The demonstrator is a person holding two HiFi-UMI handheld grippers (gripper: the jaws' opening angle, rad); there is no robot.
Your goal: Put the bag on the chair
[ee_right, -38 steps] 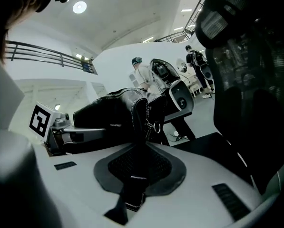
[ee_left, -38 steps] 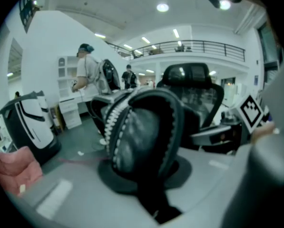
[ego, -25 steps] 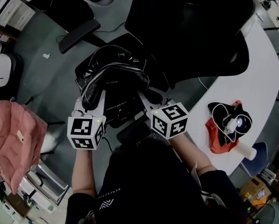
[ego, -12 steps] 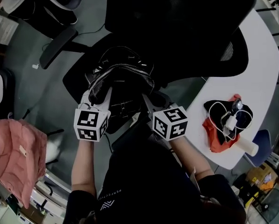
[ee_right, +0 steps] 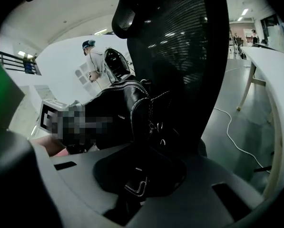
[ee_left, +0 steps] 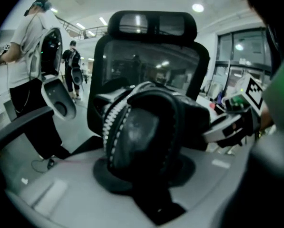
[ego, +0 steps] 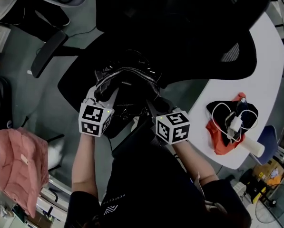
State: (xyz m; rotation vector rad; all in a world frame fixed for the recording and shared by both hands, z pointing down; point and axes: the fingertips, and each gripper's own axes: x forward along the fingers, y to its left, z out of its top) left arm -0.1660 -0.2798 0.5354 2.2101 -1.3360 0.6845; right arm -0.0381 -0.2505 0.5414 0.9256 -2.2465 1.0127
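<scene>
Right now your left tongs (ego: 103, 95) and right tongs (ego: 151, 103) each have one end of the black bag (ego: 127, 82) between their jaws. The right pair is clamped on its end, where stitched leather fills the gap. The left pair has just been opening a little, yet the zipped end of the bag fills its gap too, so I read it as gripping, only more loosely.

Just past both tips, the bag hangs between the two tongs, upright with its zip on top. Beyond and below it is the seat of the black chair (ego: 77, 82), and further out from the tips stands its mesh backrest. Whether the bag's base touches the seat, I cannot tell.

You look to be at the setting-down step. Next, ease both tongs down together until the seat takes the weight, keep the bag upright and toward the backrest, then spread both pairs and draw them back.
</scene>
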